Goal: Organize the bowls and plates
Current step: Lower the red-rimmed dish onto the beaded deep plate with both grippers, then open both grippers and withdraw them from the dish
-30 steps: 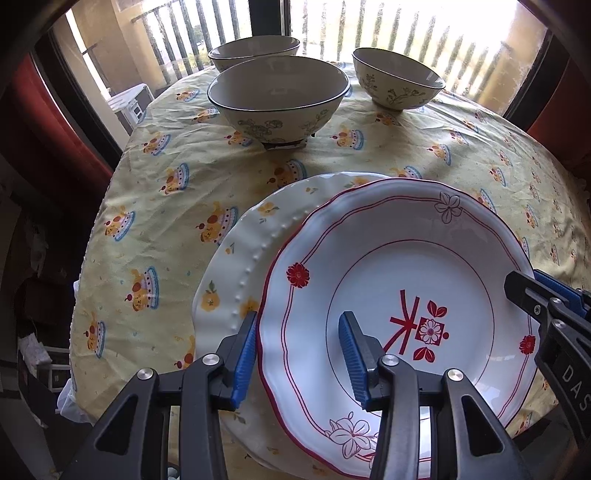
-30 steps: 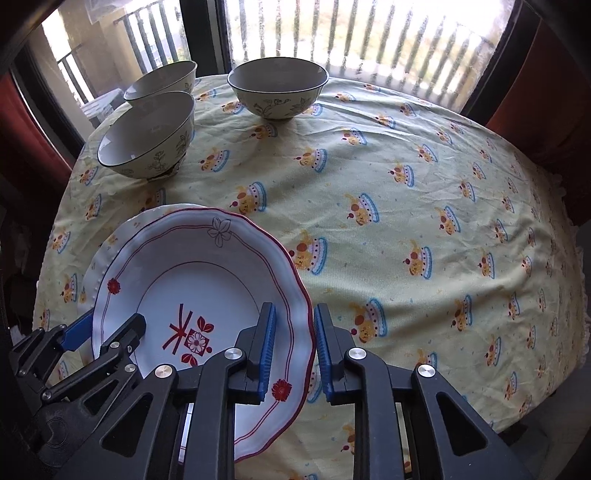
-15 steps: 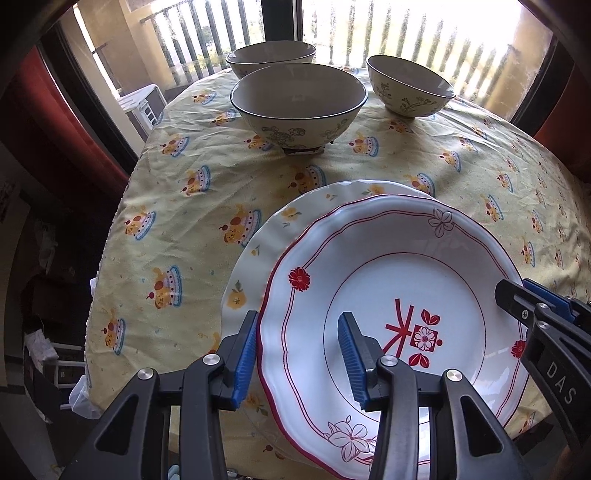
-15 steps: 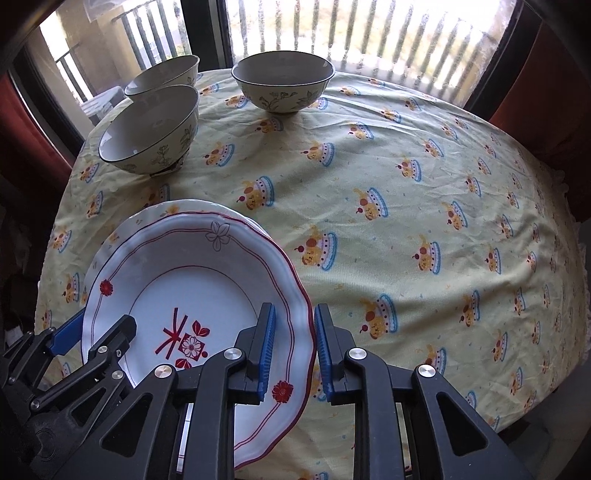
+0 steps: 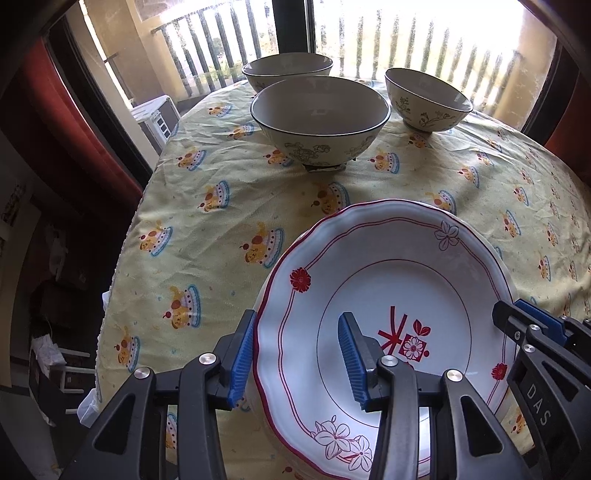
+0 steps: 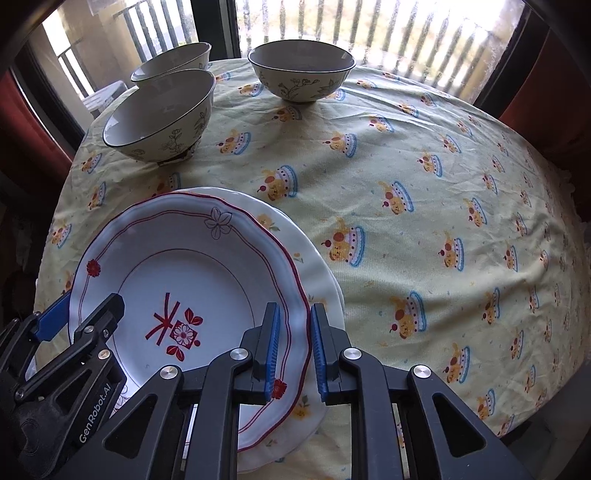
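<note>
A white plate with red flower trim (image 5: 388, 295) (image 6: 177, 280) lies on a white plate with a yellow fruit print (image 6: 317, 273). My left gripper (image 5: 295, 354) straddles the red plate's left rim, jaws apart. My right gripper (image 6: 293, 347) straddles its right rim with a narrow gap; both blue pads look close to or on the rim. Three floral bowls stand at the far side: a near one (image 5: 319, 118) (image 6: 162, 114), one behind it (image 5: 288, 72) (image 6: 171, 62), and one to the right (image 5: 428, 99) (image 6: 301, 70).
A round table with a yellow cake-print cloth (image 6: 424, 192) (image 5: 207, 229) carries everything. Its edge drops off at the left (image 5: 122, 258) and right (image 6: 569, 258). A window with railings (image 5: 369, 33) and red curtains (image 5: 55, 122) stand behind.
The red-trimmed plate has slid left over the fruit-print plate, covering its left side and baring its right side. Both grippers moved with it, still straddling its rims.
</note>
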Tool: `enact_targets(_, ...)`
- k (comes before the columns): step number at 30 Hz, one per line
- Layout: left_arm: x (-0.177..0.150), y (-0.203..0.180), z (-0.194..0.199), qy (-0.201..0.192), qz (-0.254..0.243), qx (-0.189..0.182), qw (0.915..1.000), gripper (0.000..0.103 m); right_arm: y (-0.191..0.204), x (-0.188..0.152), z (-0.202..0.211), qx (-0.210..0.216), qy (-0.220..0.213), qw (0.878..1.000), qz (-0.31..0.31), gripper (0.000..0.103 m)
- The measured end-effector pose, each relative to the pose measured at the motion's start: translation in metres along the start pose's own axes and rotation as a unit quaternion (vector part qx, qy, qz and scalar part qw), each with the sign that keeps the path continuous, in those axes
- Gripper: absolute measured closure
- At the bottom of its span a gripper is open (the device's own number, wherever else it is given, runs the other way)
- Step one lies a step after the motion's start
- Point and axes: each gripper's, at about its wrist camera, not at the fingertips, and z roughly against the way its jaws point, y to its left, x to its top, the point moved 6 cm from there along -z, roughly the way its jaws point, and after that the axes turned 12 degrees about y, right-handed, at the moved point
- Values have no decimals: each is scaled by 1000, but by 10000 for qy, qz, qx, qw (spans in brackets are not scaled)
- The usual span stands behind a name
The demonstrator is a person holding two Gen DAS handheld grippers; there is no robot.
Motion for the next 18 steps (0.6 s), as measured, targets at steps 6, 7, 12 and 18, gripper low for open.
enact_targets(6, -3, -8, 0, 32, -119, -123, 9998, 39, -3, -2, 2, 65, -35, 9998, -169, 83)
enact_targets(7, -3, -10, 0, 45, -97, -198, 9997, 36, -4, -3, 3, 56, -39, 9999, -155, 83)
enact_targets(12, -11, -23, -2, 69, -220, -139, 9996, 22, -5, -4, 8, 146, -35, 9999, -38, 70)
enact_targets(18, -8, -13, 0, 121, 290, -392, 9987, 13, -7, 3, 21, 99, -343, 9990, 262, 26)
